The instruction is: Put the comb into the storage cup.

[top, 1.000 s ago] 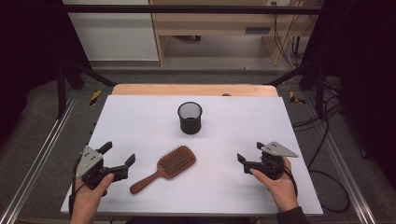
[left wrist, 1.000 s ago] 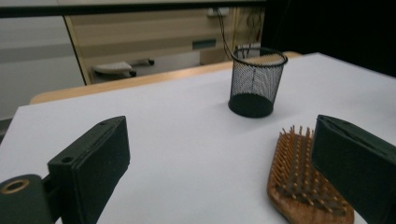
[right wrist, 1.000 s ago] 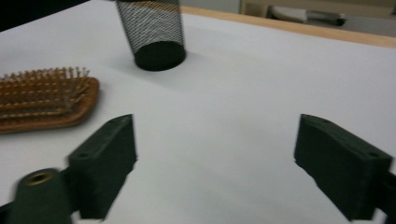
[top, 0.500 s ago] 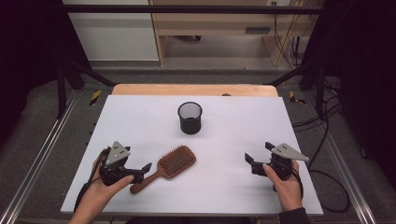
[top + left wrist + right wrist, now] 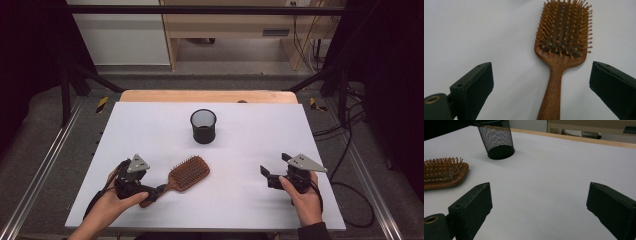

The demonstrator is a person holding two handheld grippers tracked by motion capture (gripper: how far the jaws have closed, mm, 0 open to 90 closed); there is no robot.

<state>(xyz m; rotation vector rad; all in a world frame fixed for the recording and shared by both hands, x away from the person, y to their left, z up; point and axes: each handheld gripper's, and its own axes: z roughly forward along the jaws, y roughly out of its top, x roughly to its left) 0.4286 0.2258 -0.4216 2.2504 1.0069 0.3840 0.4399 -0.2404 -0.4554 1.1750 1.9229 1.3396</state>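
A brown wooden hairbrush [image 5: 182, 175] with a flat paddle head and many little wooden pins lies on the white counter [image 5: 250, 140]. Its pins point up. Its long handle points toward the person's left hand [image 5: 107, 207].

The left gripper [image 5: 159, 190] is black and sits right at the end of the brush handle. In the left gripper view, the wooden handle [image 5: 554, 92] runs up the middle between the two black jaws. The jaws stand wide apart, one on each side of the handle, and they do not touch it. They grip nothing. The brush head [image 5: 564, 27] lies farther out, past the jaws.

A small round black cup made of wire mesh [image 5: 203, 126] stands upright behind the brush, farther from the person. It is apart from the brush and does not touch it.

The right gripper [image 5: 265, 172] is well away from the brush, on the other side of it from the left gripper. The right hand [image 5: 302, 197] holds it just above the counter. Its jaws are wide apart too, with bare white counter between them. In the right gripper view, the brush head [image 5: 445, 173] and the mesh cup [image 5: 496, 138] sit off to one side, beyond the jaws.

A strip of pale wood [image 5: 205, 96] runs along the far edge of the counter, behind the cup.
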